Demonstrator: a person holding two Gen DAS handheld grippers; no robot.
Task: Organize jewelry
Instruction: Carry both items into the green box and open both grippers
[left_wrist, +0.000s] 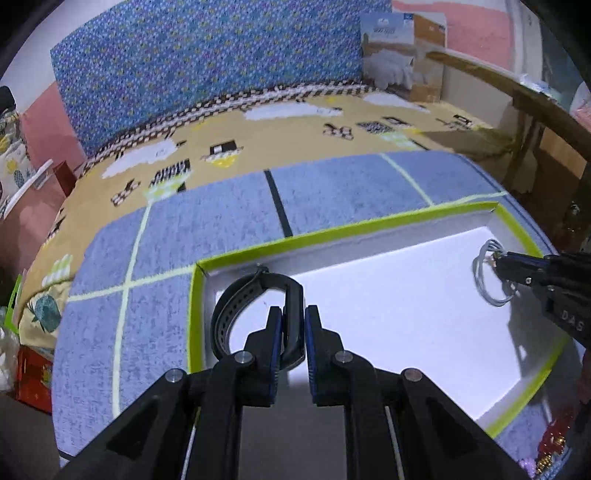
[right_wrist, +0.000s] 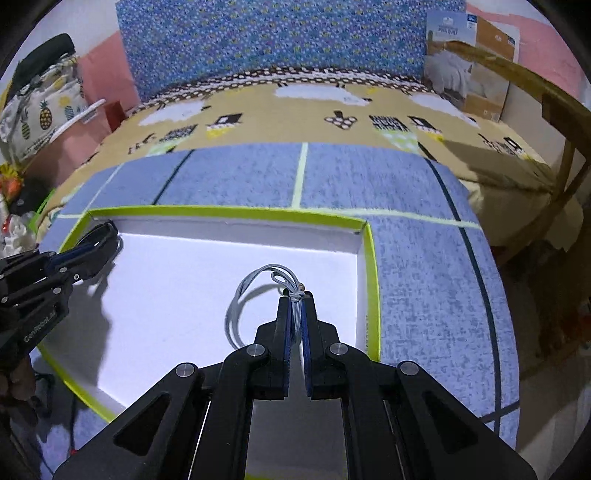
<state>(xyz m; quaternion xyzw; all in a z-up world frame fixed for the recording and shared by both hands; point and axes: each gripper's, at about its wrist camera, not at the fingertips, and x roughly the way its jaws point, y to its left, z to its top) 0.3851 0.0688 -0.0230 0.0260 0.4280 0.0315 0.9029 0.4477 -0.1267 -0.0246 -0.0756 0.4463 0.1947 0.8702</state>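
Observation:
A shallow white box with a lime-green rim (left_wrist: 332, 230) (right_wrist: 229, 212) lies on a blue mat. My left gripper (left_wrist: 294, 314) is shut on a black wristwatch with a perforated strap (left_wrist: 236, 306), held over the box's near left corner; it also shows in the right wrist view (right_wrist: 98, 236). My right gripper (right_wrist: 297, 301) is shut on a grey cord bracelet (right_wrist: 255, 284) over the right part of the box; the bracelet's loops (left_wrist: 484, 277) hang from the fingertips in the left wrist view, where the gripper (left_wrist: 496, 264) enters from the right.
The blue mat (left_wrist: 221, 206) lies on a yellow patterned bedspread (right_wrist: 258, 110). A blue patterned board (right_wrist: 273, 40) stands behind, a cardboard package (left_wrist: 402, 51) at the back right, and a wooden chair frame (left_wrist: 517, 96) at the right. Bags and clutter (right_wrist: 40, 99) sit at the left.

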